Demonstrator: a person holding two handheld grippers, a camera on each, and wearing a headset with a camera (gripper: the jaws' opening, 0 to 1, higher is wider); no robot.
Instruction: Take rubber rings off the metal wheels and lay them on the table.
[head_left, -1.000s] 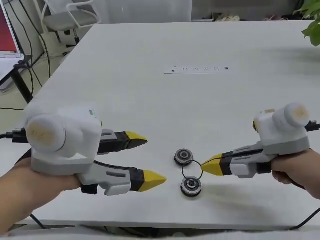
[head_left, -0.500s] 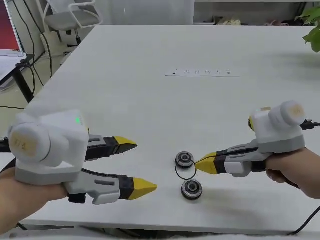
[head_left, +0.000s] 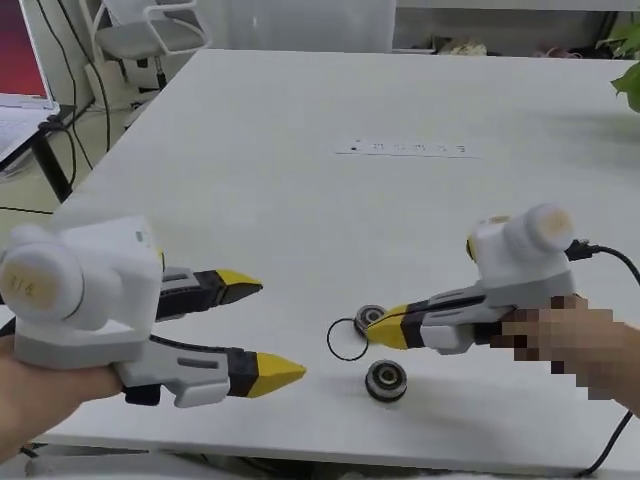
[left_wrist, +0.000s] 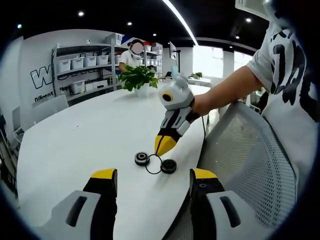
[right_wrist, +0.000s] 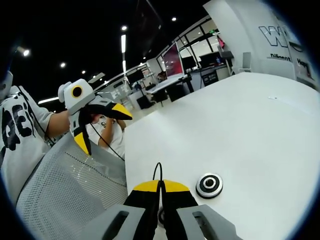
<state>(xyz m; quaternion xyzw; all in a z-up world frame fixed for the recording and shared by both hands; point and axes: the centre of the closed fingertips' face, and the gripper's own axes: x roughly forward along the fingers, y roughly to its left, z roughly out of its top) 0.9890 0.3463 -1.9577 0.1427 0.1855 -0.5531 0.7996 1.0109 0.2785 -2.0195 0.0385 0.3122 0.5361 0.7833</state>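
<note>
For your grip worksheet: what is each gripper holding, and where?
Right gripper pinches the rubber ring by its rim; left gripper holds nothing.

Left gripper: near left, held roughly level with its yellow tips pointing right. The jaws are spread wide, one farther out and one nearer the person.
Left hand: at the near-left edge, wrapped round the handle under the gripper's body.
Right gripper: near right, pointing left with its tip angled slightly down. The jaws are pressed together and pinch a thin rubber ring at the tips.
Right hand: closed round the handle at the right edge.
Right arm: in the left gripper view, a bare forearm reaches out from a short sleeve.
Spacing: the two grippers face each other, their tips apart.
</note>
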